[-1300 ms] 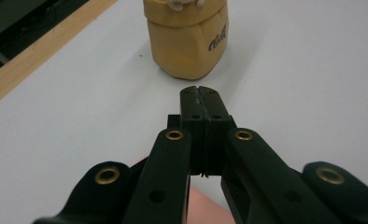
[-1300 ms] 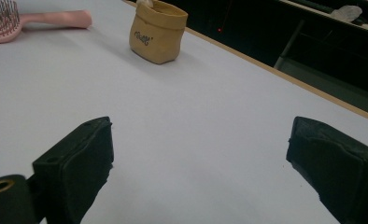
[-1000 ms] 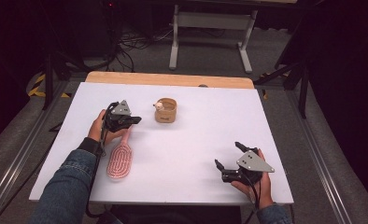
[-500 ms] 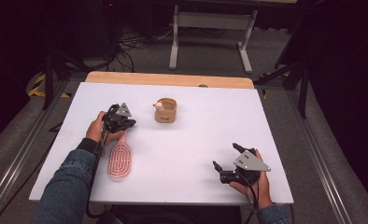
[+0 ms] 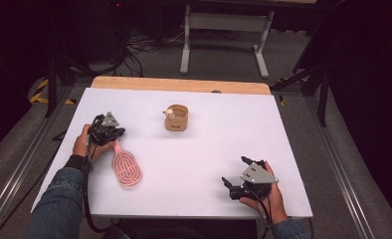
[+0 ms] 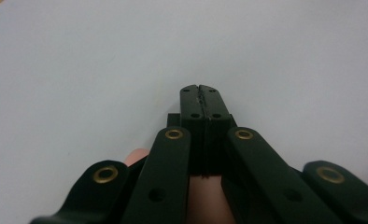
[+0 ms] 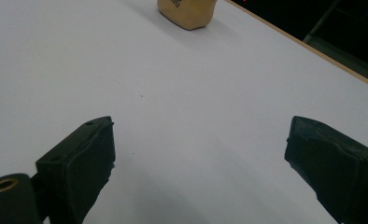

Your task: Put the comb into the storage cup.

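Note:
A pink hairbrush (image 5: 127, 170) lies on the white table (image 5: 209, 149) at the left, its handle pointing up toward my left gripper (image 5: 120, 132). That gripper is held low just above the handle's end. In the left gripper view its jaws (image 6: 200, 89) are pressed together with nothing between them. A tan round cup (image 5: 176, 118) with a small pale thing at its rim stands mid-table. My right gripper (image 5: 234, 172) rests near the front right edge, pointing left, open and empty (image 7: 198, 135). The tan cup (image 7: 187, 11) shows far ahead in the right gripper view.
A wooden strip (image 5: 179, 84) runs along the table's far edge. Behind it, a metal stand (image 5: 224, 30) and cables sit on the floor. Metal rails flank the table on both sides.
My left gripper has slid to the left and a little lower, away from the cup. The hairbrush has stayed where it was. The right gripper has barely moved.

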Motion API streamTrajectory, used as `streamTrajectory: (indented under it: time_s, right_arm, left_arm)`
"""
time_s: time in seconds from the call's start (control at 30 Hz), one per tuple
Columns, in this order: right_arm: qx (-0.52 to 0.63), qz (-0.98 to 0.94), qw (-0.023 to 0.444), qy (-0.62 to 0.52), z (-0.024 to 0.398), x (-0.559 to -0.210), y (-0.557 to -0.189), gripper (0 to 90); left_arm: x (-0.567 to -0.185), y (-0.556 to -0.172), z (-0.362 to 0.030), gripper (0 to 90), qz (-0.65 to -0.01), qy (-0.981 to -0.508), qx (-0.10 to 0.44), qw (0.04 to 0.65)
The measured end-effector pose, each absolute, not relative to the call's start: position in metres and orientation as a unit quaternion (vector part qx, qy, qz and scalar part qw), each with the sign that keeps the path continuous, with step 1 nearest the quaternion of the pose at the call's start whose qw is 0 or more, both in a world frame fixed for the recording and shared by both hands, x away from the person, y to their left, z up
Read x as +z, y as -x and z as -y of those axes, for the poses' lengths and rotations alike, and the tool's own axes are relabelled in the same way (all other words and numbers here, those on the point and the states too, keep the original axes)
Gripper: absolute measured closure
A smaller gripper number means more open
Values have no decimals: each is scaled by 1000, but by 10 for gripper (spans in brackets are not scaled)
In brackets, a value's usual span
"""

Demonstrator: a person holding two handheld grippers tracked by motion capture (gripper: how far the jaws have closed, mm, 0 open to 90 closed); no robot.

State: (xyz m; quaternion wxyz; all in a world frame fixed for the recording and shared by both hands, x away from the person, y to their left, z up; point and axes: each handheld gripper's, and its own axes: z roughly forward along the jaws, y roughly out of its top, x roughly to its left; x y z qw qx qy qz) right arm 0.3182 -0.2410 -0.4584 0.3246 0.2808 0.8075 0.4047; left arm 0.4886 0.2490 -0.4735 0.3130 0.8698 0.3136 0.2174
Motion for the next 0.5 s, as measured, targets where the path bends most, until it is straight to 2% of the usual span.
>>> streamTrajectory:
  time_s: [0.5]
  right_arm:
    - [395, -812, 323, -284, 240, -457, -318, 96]
  left_arm:
    - [-472, -452, -280, 861, -350, -863, 226, 288]
